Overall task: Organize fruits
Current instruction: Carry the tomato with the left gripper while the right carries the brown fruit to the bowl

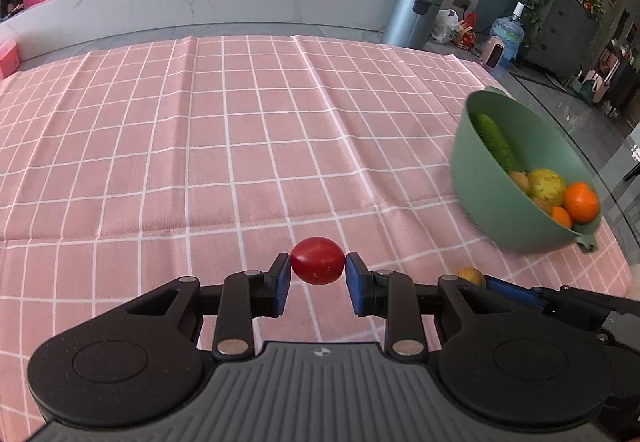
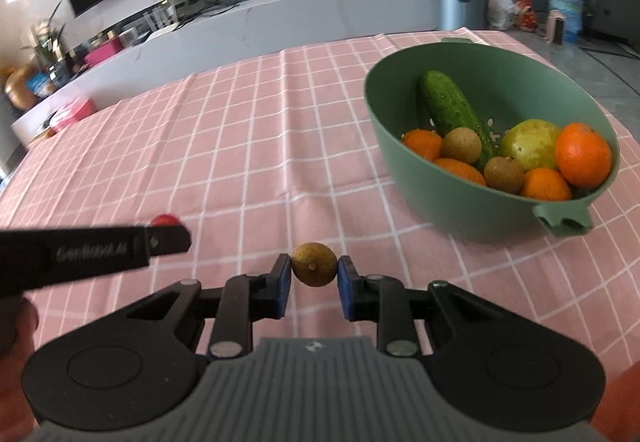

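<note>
Two grippers each clamp one small fruit above the pink checked cloth (image 1: 240, 121). Left gripper (image 1: 318, 274) is closed on a red tomato (image 1: 317, 260); right gripper (image 2: 314, 278) pinches a brown longan (image 2: 313, 264). Only the right wrist view opens the green bowl (image 2: 400, 113) at two o'clock fully: cucumber (image 2: 448, 105), pear (image 2: 530, 143), oranges, more longans. From the left wrist view, it sits at three o'clock, half hidden.

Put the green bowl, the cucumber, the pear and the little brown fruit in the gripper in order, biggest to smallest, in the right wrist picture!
1. green bowl
2. cucumber
3. pear
4. small brown fruit, though it sits nearest the camera, so it looks bigger than it is.
</note>
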A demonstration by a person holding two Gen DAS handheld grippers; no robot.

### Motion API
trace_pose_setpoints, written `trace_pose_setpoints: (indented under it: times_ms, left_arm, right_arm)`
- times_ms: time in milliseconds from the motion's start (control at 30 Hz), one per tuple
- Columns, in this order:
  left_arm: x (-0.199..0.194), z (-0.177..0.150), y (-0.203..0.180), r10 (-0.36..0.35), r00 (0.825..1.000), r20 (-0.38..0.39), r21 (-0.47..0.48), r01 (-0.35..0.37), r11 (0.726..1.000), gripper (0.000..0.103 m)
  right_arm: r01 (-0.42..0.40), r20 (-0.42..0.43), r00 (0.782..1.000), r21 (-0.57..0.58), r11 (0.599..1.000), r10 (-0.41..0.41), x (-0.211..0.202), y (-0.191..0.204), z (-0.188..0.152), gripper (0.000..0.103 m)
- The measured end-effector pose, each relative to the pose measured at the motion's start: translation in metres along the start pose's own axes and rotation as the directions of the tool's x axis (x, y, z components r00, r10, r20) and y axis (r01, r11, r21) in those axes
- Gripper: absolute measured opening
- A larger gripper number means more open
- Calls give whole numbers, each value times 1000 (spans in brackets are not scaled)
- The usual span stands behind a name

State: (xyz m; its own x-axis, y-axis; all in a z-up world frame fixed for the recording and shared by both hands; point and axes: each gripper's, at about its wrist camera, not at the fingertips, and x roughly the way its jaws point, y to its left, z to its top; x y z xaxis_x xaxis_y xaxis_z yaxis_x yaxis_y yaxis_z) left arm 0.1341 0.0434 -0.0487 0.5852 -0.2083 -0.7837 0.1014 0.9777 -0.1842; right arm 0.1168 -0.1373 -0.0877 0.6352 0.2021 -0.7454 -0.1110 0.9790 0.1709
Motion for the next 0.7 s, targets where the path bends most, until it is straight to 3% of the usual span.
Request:
trace_pose_setpoints:
  times_ms: [333,700]
  left_arm:
    - [-28,-9,-39,-52,999,-15,13,52,999,33]
    - [-41,23,-104,-173,985,18,99,171,980,33]
  right_arm:
    - [-43,-5,999,-140,989,42,-54,-19,4,21]
    - [-44,58,997,-191,981,56,-98,-75,32,21]
